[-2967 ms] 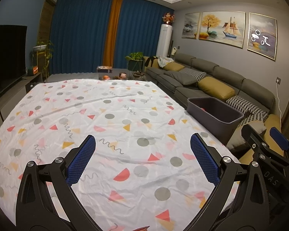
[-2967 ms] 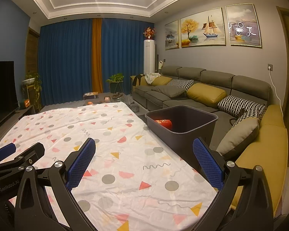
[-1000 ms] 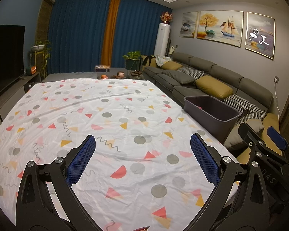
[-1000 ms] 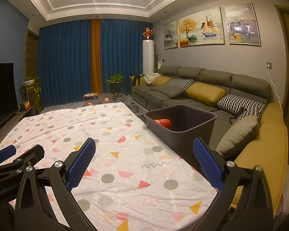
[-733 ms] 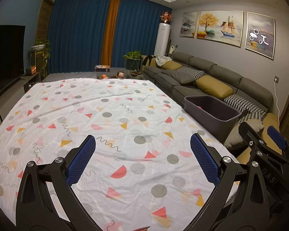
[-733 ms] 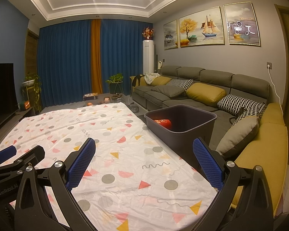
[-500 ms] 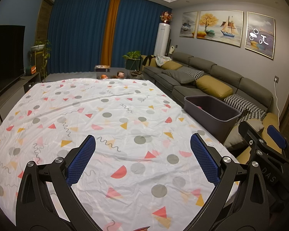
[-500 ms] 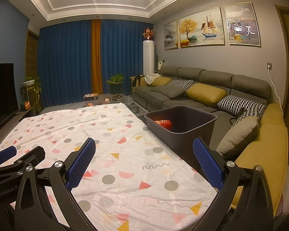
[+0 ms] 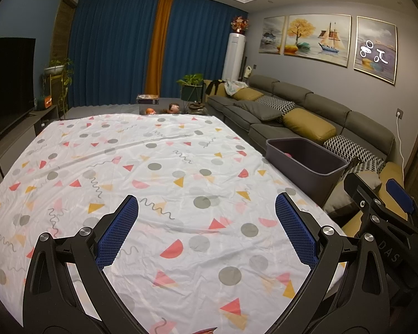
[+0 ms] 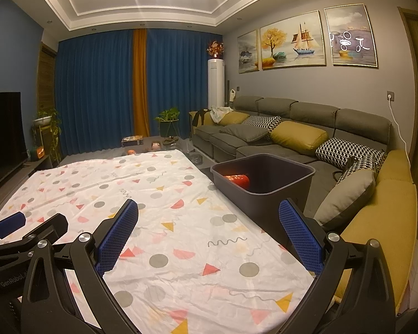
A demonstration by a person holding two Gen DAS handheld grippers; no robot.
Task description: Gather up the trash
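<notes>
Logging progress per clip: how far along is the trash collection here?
Done: a red wrapper lies in the grey bin. In hand: nothing; the left gripper and right gripper are open and empty. Left: no loose trash shows on the patterned tablecloth, so it looks nearly finished.

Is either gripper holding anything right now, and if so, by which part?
No. The left gripper and right gripper are both open, with only the tablecloth showing between their fingers.

The table, covered by a patterned cloth, is seen bare ahead of both sets of wide-spread jaws. Its right edge is bounded by a dark bin standing just beside it, with the sofa close behind. Leftward passage is limited by the TV cabinet.
</notes>
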